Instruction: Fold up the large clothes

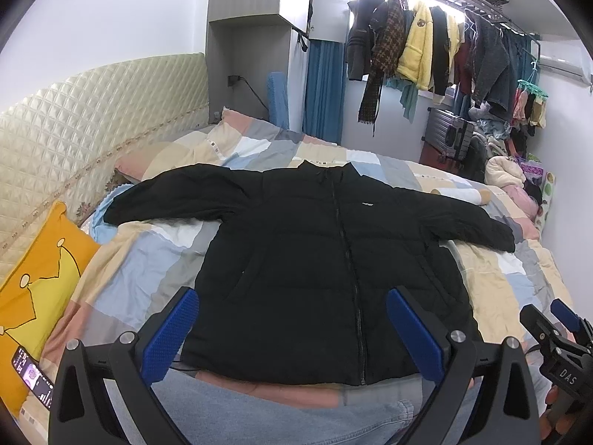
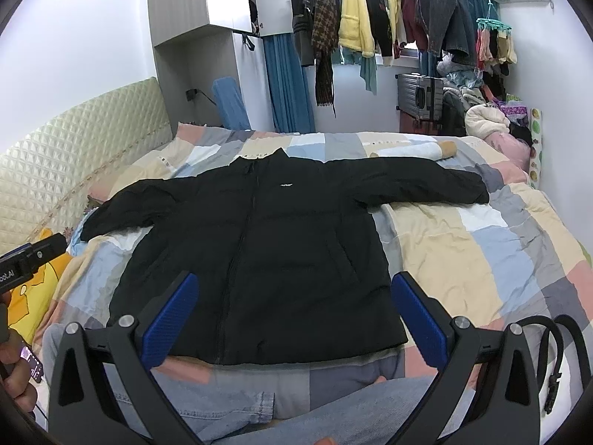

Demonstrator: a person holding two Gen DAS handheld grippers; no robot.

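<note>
A black puffer jacket (image 1: 315, 259) lies flat and zipped on the patchwork bedspread (image 1: 148, 259), both sleeves spread out sideways, collar at the far side. It also shows in the right wrist view (image 2: 267, 252). My left gripper (image 1: 292, 330) is open and empty, held above the jacket's near hem. My right gripper (image 2: 292, 322) is open and empty, also above the near hem. The right gripper shows at the right edge of the left wrist view (image 1: 556, 337); part of the left one shows at the left edge of the right wrist view (image 2: 29, 256).
A yellow pillow (image 1: 33, 296) and a phone (image 1: 33, 378) lie at the left by the quilted headboard (image 1: 92, 111). A black belt (image 2: 556, 352) lies at the near right. Clothes hang on a rack (image 1: 426, 48) beyond the bed, with a suitcase (image 1: 448, 137) and a clothes pile.
</note>
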